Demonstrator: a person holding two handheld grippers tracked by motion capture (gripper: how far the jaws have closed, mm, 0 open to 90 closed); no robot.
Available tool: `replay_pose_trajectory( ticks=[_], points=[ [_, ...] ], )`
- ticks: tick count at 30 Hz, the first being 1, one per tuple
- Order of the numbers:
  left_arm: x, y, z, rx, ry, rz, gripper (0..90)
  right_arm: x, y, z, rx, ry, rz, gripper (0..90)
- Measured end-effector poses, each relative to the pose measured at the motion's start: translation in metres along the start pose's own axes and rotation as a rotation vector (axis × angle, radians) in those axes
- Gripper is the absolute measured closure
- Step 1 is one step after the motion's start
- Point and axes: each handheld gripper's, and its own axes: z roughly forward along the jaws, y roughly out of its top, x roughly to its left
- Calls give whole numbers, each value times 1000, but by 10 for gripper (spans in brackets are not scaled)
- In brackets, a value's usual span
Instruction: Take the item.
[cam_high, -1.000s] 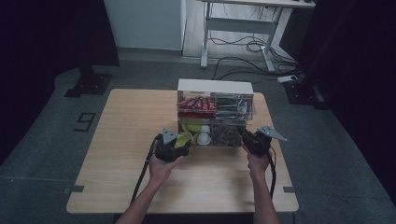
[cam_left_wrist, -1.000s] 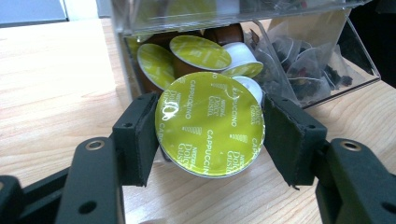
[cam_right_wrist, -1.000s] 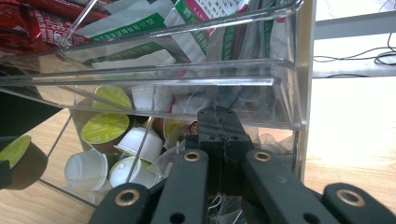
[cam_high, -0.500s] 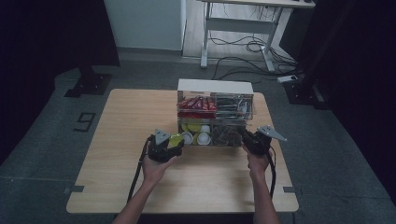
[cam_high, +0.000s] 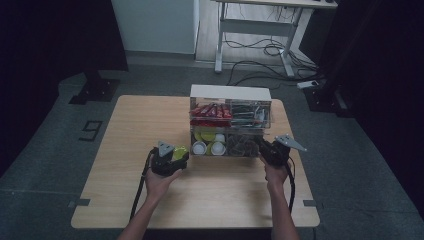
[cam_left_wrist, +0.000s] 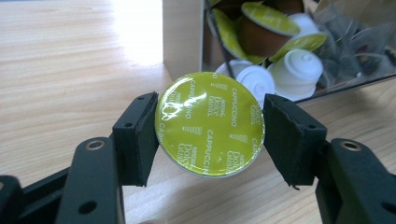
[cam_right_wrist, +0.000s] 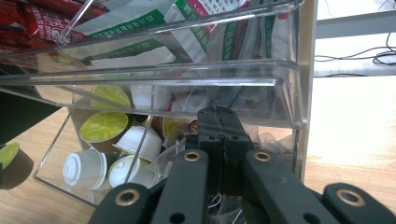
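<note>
High view: left tool (cam_high: 181, 156) near the bench (cam_high: 130, 130) front edge, clamped on a green capsule (cam_high: 180, 151); right tool (cam_high: 263, 148) at the clear organizer (cam_high: 231, 120) lower front.

Left tool view: pads (cam_left_wrist: 140, 135) pressing the capsule's foil lid (cam_left_wrist: 210, 123) from both sides, above the bench.

Right tool view: jaws fully closed, empty, against the organizer's lower tray (cam_right_wrist: 51, 175).

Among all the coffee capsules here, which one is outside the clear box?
The green-lidded capsule clamped between the left gripper jaws, over the table. The other capsules lie inside the clear box.
</note>
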Motion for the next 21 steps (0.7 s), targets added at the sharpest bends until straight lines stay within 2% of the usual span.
replay_pose_trajectory(
  ticks=[7,21],
  points=[
    [8,-9,2,20,13,-12,385,0,0,0,2,-1,-1,891],
    [28,-31,11,99,55,-41,385,0,-1,1,7,1,-1,891]
  ],
)
